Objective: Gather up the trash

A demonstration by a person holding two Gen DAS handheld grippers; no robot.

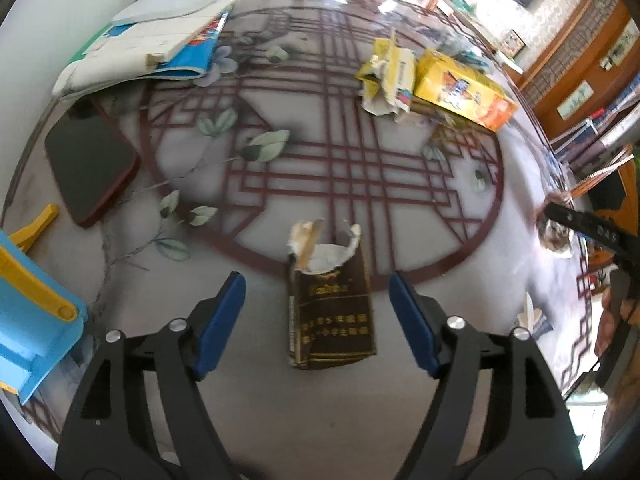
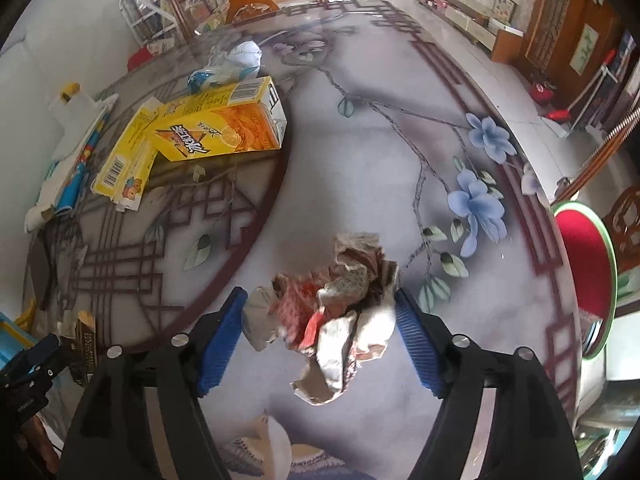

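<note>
Two grippers hang over a round patterned table (image 1: 360,400), each with its blue pads spread apart. The left gripper (image 1: 318,322) straddles a torn brown cigarette pack (image 1: 330,312) lying flat on the tabletop; neither pad touches it. The right gripper (image 2: 320,340) brackets a crumpled paper wad (image 2: 332,312), whose edges reach both pads, though whether they press on it is hard to tell.

Only the left wrist view shows the dark phone (image 1: 90,168) lying to the left, the stack of papers and booklets (image 1: 152,52) beyond it, and a blue and yellow plastic item (image 1: 32,312) at the left edge. It also catches the right gripper's black arm at the far right with the wad beneath it.

Only the right wrist view shows the blue painted flowers (image 2: 476,200), a red-topped stool (image 2: 582,268) beside the table, and a clear plastic wrapper (image 2: 228,64) behind the yellow drink carton (image 2: 224,128). That carton and a flattened yellow box (image 2: 124,160) beside it appear in both views, far across the table.
</note>
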